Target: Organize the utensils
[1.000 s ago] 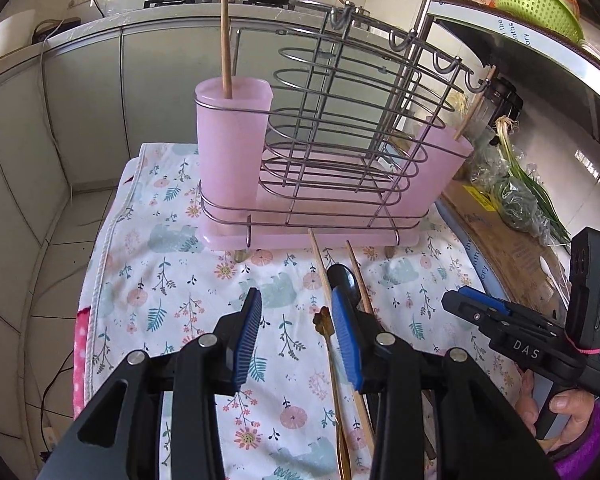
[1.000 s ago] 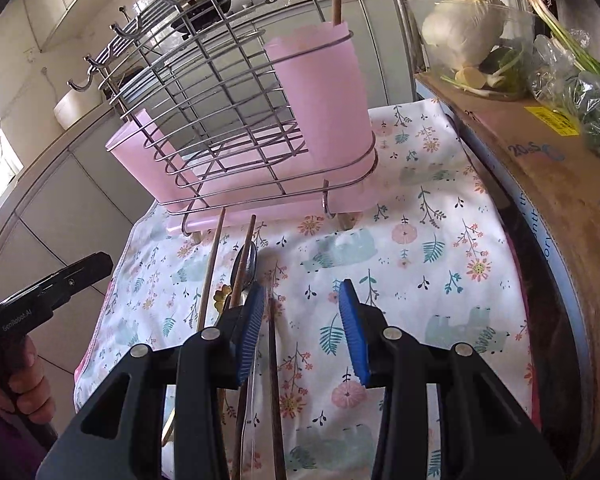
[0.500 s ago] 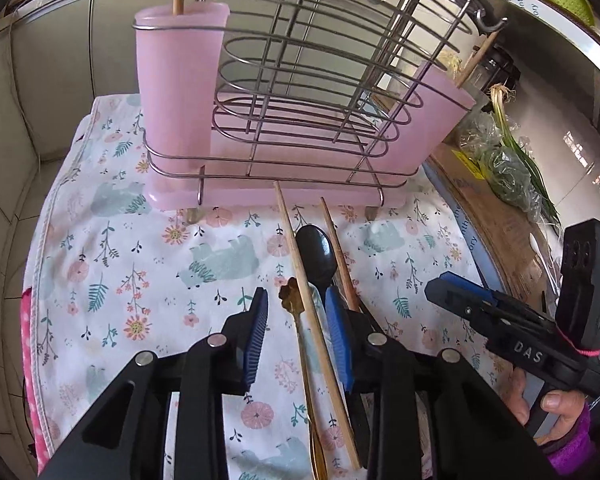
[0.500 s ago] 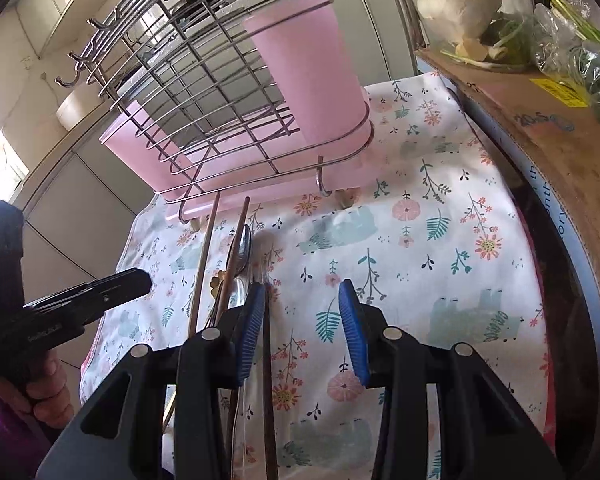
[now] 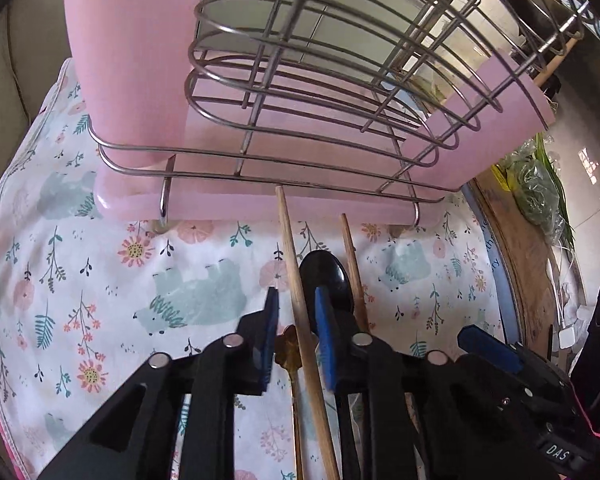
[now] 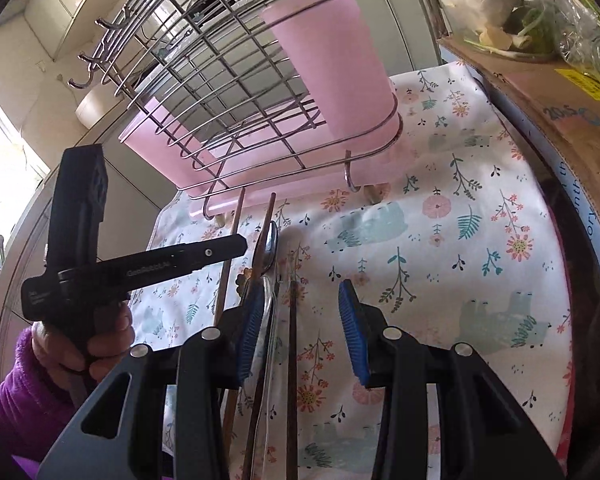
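One chopstick (image 5: pixel 300 304) between closing left hand-held gripper (image 5: pixel 296 312) jaws.

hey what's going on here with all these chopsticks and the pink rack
A person is sorting utensils lying on a floral cloth in front of a wire rack with pink holders. The left gripper has just been closing around a light wooden chopstick, which sits between its pads, beside a black spoon; a firm grip isn't clear. The right gripper hovers open over a dark chopstick.

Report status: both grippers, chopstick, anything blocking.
Left gripper jaws just closing round light wooden chopstick, not yet clamped. Right gripper open, idle. Black spoon alongside.
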`<state>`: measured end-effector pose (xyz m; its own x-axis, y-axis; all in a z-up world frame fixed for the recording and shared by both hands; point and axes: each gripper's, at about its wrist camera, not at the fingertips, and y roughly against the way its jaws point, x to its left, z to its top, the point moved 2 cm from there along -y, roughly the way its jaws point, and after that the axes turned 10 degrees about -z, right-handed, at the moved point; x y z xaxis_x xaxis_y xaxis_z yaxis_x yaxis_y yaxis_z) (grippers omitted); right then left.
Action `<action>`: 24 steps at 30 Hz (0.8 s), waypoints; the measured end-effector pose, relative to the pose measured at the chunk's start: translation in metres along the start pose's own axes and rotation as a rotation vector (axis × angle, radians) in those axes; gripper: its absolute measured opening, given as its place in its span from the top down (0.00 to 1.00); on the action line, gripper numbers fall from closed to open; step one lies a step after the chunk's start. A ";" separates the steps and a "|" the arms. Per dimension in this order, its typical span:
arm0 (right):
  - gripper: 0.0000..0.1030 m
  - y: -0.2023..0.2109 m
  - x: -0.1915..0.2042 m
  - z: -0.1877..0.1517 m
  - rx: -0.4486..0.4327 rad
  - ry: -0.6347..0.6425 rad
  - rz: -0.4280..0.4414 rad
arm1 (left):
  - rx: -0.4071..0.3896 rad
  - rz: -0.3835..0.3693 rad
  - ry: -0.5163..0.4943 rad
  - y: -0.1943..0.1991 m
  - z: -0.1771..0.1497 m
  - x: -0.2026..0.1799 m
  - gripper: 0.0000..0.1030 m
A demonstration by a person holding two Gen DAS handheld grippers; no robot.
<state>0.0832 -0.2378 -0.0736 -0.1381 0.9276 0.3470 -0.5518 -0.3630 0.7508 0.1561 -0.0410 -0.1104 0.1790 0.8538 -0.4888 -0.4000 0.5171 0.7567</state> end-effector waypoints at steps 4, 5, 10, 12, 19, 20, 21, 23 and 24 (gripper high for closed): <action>0.62 -0.004 0.009 0.004 0.022 0.002 0.040 | -0.015 -0.041 0.042 0.006 -0.001 0.009 0.92; 0.62 -0.005 0.011 0.006 0.026 0.005 0.046 | -0.024 -0.048 0.042 0.009 -0.001 0.010 0.92; 0.62 -0.018 0.026 0.016 0.070 0.001 0.090 | -0.072 -0.074 0.028 0.034 -0.002 0.010 0.93; 0.62 -0.025 0.030 0.021 0.088 -0.007 0.101 | -0.096 -0.081 0.017 0.046 -0.004 0.009 0.93; 0.72 -0.060 0.043 0.035 0.170 -0.001 0.052 | -0.160 -0.119 0.002 0.082 -0.009 0.013 0.93; 0.72 -0.064 0.044 0.036 0.178 0.001 0.044 | -0.167 -0.124 -0.002 0.086 -0.009 0.013 0.93; 0.72 -0.068 0.046 0.036 0.185 0.003 0.033 | -0.174 -0.130 -0.005 0.091 -0.009 0.014 0.93; 0.72 -0.076 0.048 0.037 0.199 0.009 0.017 | -0.185 -0.135 -0.010 0.095 -0.009 0.014 0.94; 0.73 -0.079 0.049 0.038 0.205 0.009 0.013 | -0.190 -0.137 -0.011 0.098 -0.009 0.015 0.94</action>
<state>0.1511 -0.1671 -0.0951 -0.1520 0.9231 0.3532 -0.3707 -0.3845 0.8454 0.1117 0.0217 -0.0472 0.2530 0.7777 -0.5755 -0.5333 0.6084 0.5878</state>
